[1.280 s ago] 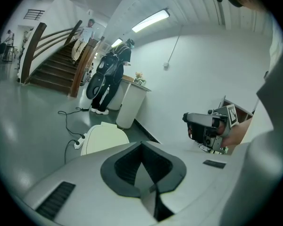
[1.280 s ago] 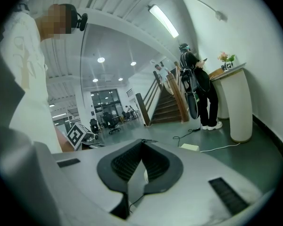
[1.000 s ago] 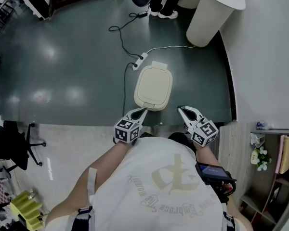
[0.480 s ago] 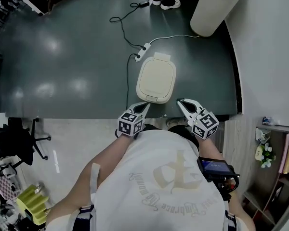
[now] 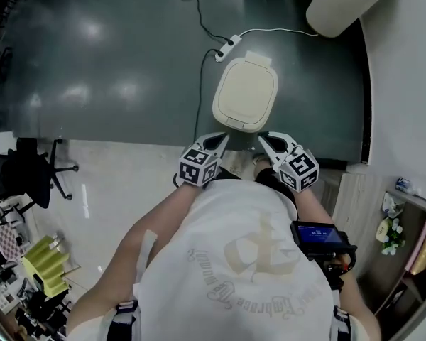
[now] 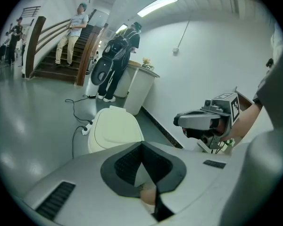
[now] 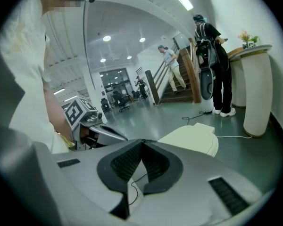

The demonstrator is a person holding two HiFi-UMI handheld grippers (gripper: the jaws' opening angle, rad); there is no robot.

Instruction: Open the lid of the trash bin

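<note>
Trash bin (image 5: 246,94), lid (image 6: 117,126) down, sits just ahead, between both tips, long axis running away from the person; left gripper (image 5: 220,141) and right gripper (image 5: 265,139) pinched together, empty, about equally near its front edge.

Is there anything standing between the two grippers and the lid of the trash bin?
Nothing visible does. The left gripper and right gripper hang near the closed lid's front edge, with only floor between. The power strip lies behind it.

We stand where pale tiles (image 5: 121,183) meet a glossy dark floor (image 5: 113,55). A white wall (image 5: 412,69) curves beside us. We see a wooden staircase (image 6: 52,62) beyond.
</note>
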